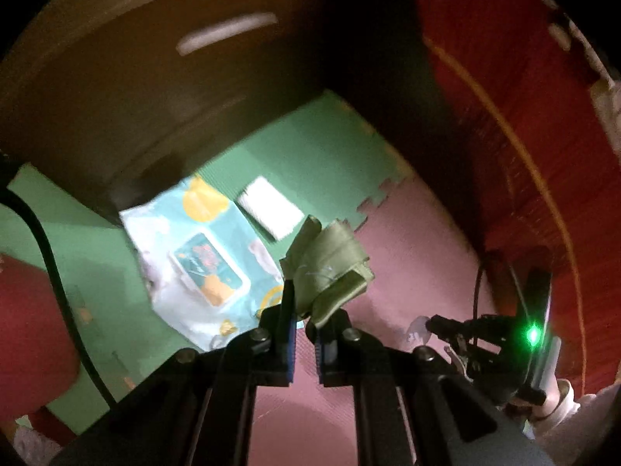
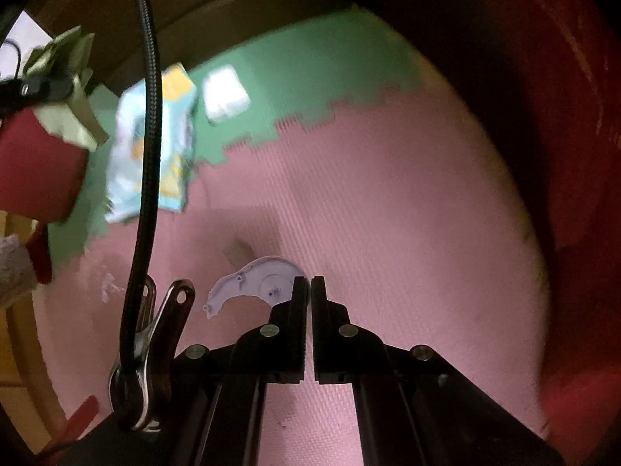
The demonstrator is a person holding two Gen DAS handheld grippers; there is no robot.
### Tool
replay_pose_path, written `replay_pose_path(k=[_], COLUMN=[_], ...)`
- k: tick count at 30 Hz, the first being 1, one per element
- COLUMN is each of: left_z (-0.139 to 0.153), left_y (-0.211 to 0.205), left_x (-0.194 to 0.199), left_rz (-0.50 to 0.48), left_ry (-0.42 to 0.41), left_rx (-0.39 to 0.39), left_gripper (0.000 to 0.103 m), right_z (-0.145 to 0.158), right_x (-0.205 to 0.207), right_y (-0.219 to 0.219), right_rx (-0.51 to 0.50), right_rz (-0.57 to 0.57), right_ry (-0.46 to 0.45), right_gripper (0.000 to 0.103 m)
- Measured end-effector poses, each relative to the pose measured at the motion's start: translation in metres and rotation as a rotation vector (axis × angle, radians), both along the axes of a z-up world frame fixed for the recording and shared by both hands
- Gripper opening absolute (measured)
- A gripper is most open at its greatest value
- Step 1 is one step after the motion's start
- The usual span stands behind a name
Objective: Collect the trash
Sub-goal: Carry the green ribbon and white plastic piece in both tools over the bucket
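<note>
The green wrapper (image 1: 330, 268) is crumpled up and pinched in the left gripper (image 1: 304, 310), jaws clenched on its lower end, hanging above the floor mats. In the right wrist view it shows up top left, clear of the floor. The right gripper (image 2: 309, 291) has its jaws clamped on a thin, pale, curved plastic piece (image 2: 254, 281), which sticks out to the left of the tips over the pink mat (image 2: 388, 194).

Lying flat just past the wrapper on the green mat (image 1: 310, 147) is a wet wipes pack (image 1: 205, 256), and right beside that a small white folded pad (image 1: 269, 207), apart from the pack. The green and pink mats meet along a jigsaw seam close by.

A black gooseneck cable (image 2: 149, 155) on a clip cuts across the right wrist view and covers part of the pack. Something dark brown (image 1: 136, 97) sits behind the mats, and a red surface (image 1: 543, 155) curves along the right. Pretty blurry and dim overall.
</note>
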State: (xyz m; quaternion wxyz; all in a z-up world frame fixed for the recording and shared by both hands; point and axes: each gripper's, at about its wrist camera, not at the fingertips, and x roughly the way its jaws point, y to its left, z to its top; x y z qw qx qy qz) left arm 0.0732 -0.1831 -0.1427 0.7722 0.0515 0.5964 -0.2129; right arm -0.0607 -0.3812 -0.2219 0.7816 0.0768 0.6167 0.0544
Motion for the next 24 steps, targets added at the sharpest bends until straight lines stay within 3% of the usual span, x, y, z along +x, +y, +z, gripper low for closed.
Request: replay_pose_path(k=[7,12,17,24], left_z=[0.058,0.091,0.123,0.161], left_y=[0.031,0.053,0.075,0.119], left_x=[-0.005,-0.01,-0.019,-0.031], left_rz=[0.072,0.121,0.14,0.154], left_ry=[-0.07,-0.111,-0.164,-0.244], left_rx=[-0.043,-0.054,-0.038,0.029], left_gripper=[0.007,0.007,0.007,0.007], right_z=[0.074,0.131,0.18,0.234], right_x=[0.039,0.066,0.074,0.085], right_y=[0.02,0.061,0.095,0.147], right_rx=[-0.019,-0.084,-0.137,-0.107], right_rz=[0.149,0.335,0.493,0.588], right_ry=[-0.102,-0.18,-0.235,-0.272], right_gripper=[0.003,0.003,0.003,0.003])
